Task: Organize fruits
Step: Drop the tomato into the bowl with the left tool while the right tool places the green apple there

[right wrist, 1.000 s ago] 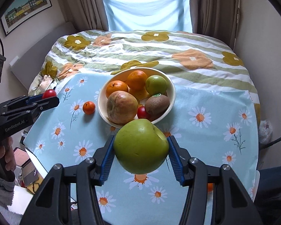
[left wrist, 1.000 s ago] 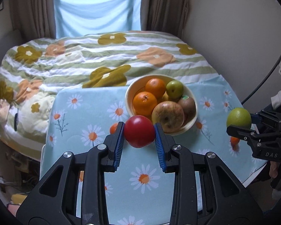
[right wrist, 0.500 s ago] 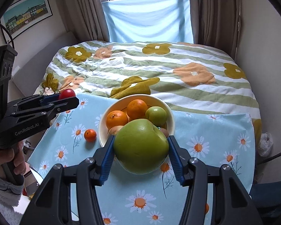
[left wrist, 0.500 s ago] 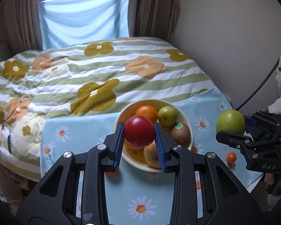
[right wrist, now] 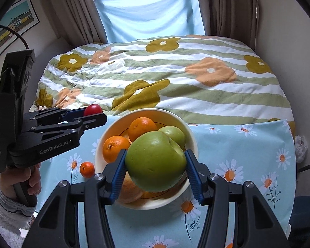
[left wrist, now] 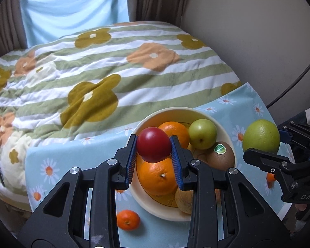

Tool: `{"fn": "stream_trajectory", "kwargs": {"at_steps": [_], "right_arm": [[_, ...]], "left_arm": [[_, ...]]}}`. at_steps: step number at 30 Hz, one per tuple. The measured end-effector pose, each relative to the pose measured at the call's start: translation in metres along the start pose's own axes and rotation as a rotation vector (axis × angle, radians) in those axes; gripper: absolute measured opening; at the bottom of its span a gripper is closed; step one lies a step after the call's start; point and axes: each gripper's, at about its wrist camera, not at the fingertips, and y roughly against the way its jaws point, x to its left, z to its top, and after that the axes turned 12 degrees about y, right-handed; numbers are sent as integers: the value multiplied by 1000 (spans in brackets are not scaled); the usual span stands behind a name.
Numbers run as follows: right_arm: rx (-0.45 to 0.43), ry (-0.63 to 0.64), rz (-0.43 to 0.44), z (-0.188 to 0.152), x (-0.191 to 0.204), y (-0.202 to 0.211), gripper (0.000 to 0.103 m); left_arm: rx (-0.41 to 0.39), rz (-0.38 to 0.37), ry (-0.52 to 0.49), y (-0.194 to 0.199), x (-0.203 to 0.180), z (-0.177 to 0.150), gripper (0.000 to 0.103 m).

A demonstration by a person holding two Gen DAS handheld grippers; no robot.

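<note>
My left gripper (left wrist: 154,147) is shut on a red fruit (left wrist: 153,144) and holds it above the near-left part of a cream bowl (left wrist: 155,207). The bowl holds two oranges (left wrist: 158,177), a small green fruit (left wrist: 202,134), a kiwi (left wrist: 221,156) and a brownish fruit. My right gripper (right wrist: 155,167) is shut on a large green apple (right wrist: 155,162) and holds it above the bowl's (right wrist: 191,138) near side. The right gripper also shows at the right of the left wrist view (left wrist: 262,144). The left gripper shows at the left of the right wrist view (right wrist: 93,113).
A small tangerine (left wrist: 128,220) lies on the daisy tablecloth (left wrist: 57,159) left of the bowl, and another (left wrist: 270,177) lies to its right. A striped flowered quilt (right wrist: 175,82) covers the bed behind. A wall stands to the right.
Both grippers have moved forward and up, toward the bowl, each still holding its fruit. The red fruit now hangs over the bowl, and so does the green apple.
</note>
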Motion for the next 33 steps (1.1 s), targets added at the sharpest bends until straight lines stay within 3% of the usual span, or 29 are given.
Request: {"fn": "stream_trajectory", "kwargs": {"at_steps": [12,19,20,21,22,33], "right_arm": [[31,-63,-23,9,-13,-28,51],[31,-80,-32,12,-15,-31,51],[31,-80,-33,13,-15,-30,51],[32,-77,-35,14,-15,-30,51],[33,-71,-38,14,-14,-30,51],[47,-26,-32,18,-10,-31,51]], "left_arm": [[99,-18,-94,-49,5,5,37],[69,6,-85,-40,13,8,38],[66,4,-84,-38,15,8,48],[63,7,-85,-37,17,9,82],[60,10,-88,-35,18,8,103],[29,47,-14,-6,41,6,103]]}}
